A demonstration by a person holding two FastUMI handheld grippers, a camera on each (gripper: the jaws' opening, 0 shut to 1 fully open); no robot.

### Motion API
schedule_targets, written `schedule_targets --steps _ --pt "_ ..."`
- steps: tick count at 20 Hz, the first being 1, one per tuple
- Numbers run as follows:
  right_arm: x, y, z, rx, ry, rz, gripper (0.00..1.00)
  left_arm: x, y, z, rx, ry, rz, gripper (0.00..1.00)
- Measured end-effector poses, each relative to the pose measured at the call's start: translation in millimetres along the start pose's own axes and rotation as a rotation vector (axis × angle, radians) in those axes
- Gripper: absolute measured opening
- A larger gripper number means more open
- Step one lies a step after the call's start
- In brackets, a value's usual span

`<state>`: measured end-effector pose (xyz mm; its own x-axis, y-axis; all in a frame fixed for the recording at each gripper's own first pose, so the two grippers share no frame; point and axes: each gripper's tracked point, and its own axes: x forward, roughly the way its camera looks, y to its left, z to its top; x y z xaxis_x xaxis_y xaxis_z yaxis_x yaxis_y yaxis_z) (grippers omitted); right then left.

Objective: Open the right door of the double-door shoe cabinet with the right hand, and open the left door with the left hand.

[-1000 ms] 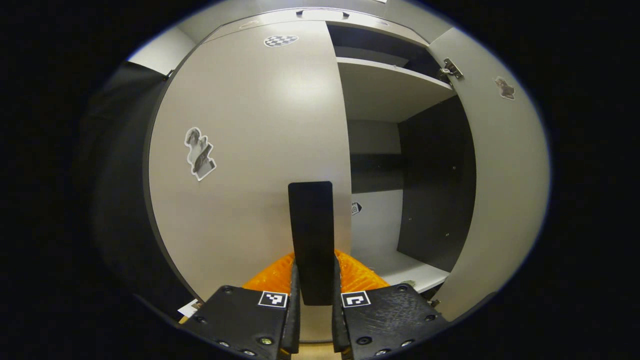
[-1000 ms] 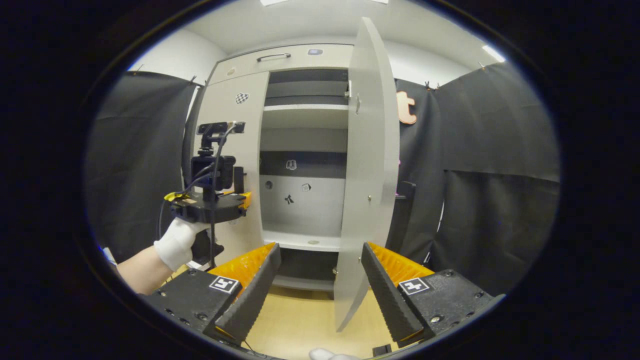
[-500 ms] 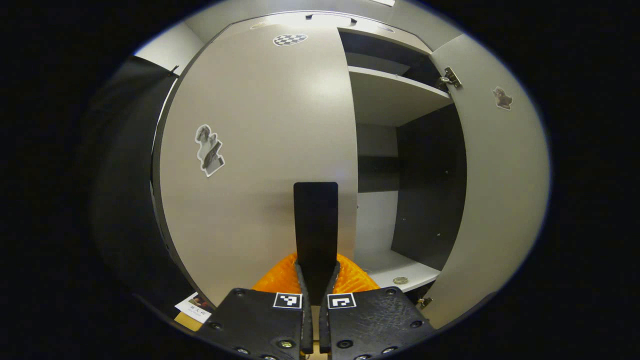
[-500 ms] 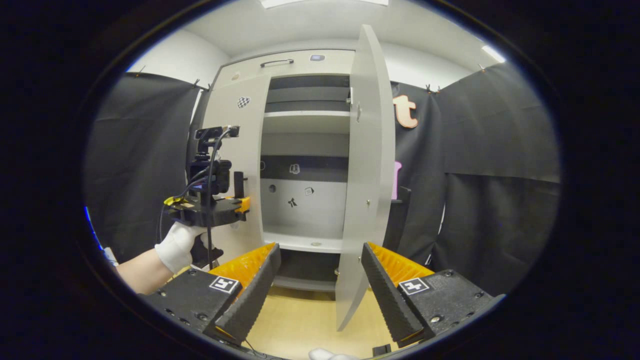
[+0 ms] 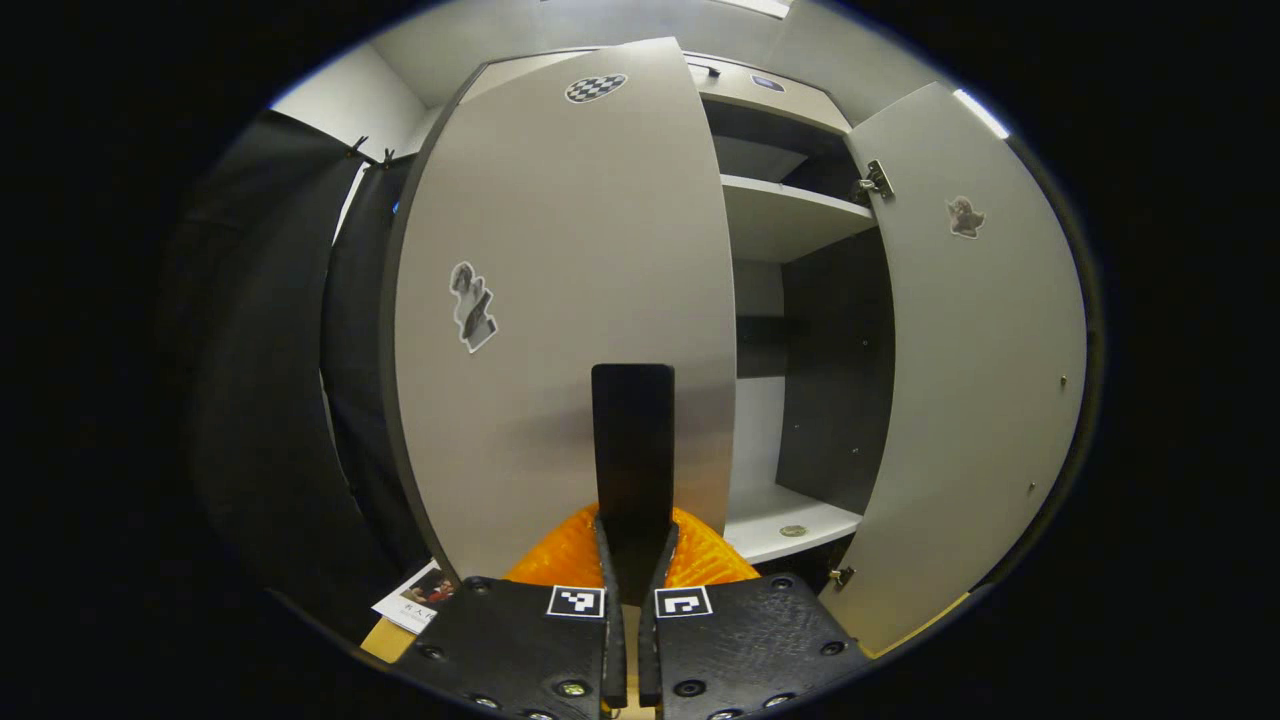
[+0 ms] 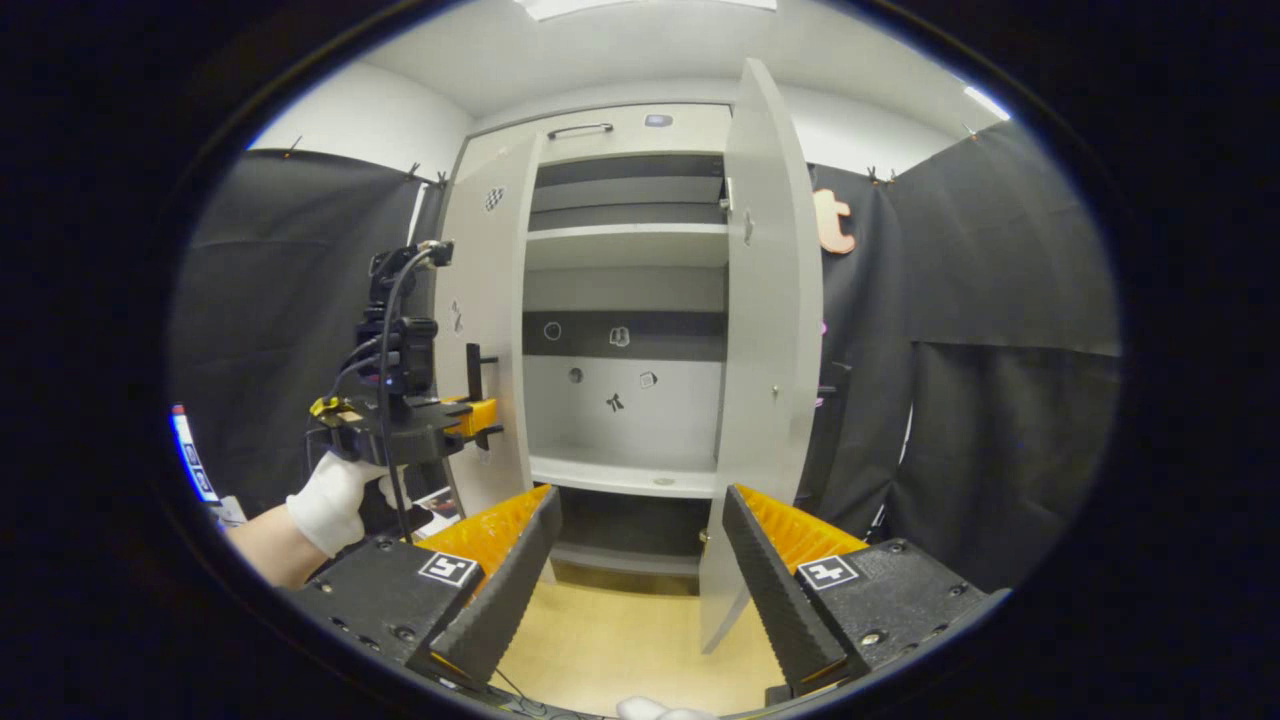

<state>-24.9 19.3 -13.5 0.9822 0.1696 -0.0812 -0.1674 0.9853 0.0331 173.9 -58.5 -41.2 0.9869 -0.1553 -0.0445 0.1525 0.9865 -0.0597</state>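
Bright overhead light from ceiling panels (image 6: pixel 590 6) puts a soft glare on the left door (image 5: pixel 560 300). The shelves (image 6: pixel 625 232) sit in shadow. Fisheye bending curves the edges; focus is sharp.

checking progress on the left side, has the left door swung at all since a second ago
Yes. In the right gripper view the left door has swung outward from the cabinet's top panel, pulled by the left gripper on its handle.

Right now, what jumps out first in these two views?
The left gripper is clamped on the tall dark handle of the left door, which stands partly swung out. In the right gripper view, the right door stands wide open and the right gripper hangs open, apart from it.
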Motion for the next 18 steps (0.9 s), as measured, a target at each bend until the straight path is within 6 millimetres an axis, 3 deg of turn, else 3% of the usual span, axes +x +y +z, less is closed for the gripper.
schedule_targets --steps 8,18 --pt "-7 40 -7 -0.001 0.001 0.060 1.00 -56 39 0 0.012 0.003 0.032 0.04" --pt "-4 69 -13 0.013 0.008 0.091 1.00 -96 99 -7 -0.004 0.005 0.110 0.00"
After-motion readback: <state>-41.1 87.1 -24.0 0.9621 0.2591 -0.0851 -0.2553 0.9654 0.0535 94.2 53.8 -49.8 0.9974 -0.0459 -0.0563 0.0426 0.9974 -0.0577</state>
